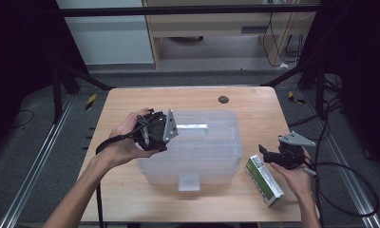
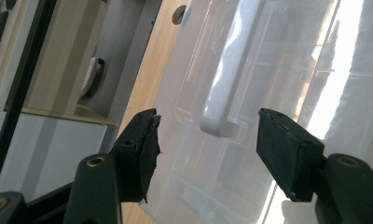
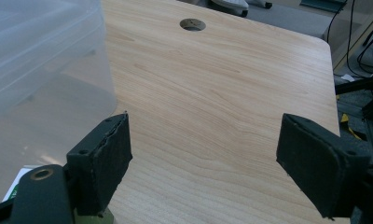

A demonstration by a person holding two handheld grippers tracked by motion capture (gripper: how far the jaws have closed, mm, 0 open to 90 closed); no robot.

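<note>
1. High view: a clear plastic box [image 1: 190, 147] with its lid on sits in the middle of the wooden table [image 1: 131, 199]. The left gripper [image 1: 156, 130] hangs over the lid's left end, near the white handle [image 1: 194, 126]. The right gripper [image 1: 273, 154] rests by a green and white carton [image 1: 264, 179] at the box's right. The box looks light, stiff and smooth, so I judge it slippery; the raised handle is the sound place to grip.
2. Left gripper view: the jaws stand wide apart, holding nothing, with the handle's end [image 2: 222, 126] ahead between them. Glare whitens the lid, and what lies inside is hard to make out.
3. Right gripper view: the jaws gape wide over bare table and are empty. The box's corner [image 3: 44, 70] is cut off at left, and a sliver of the carton [image 3: 19, 184] shows.
</note>
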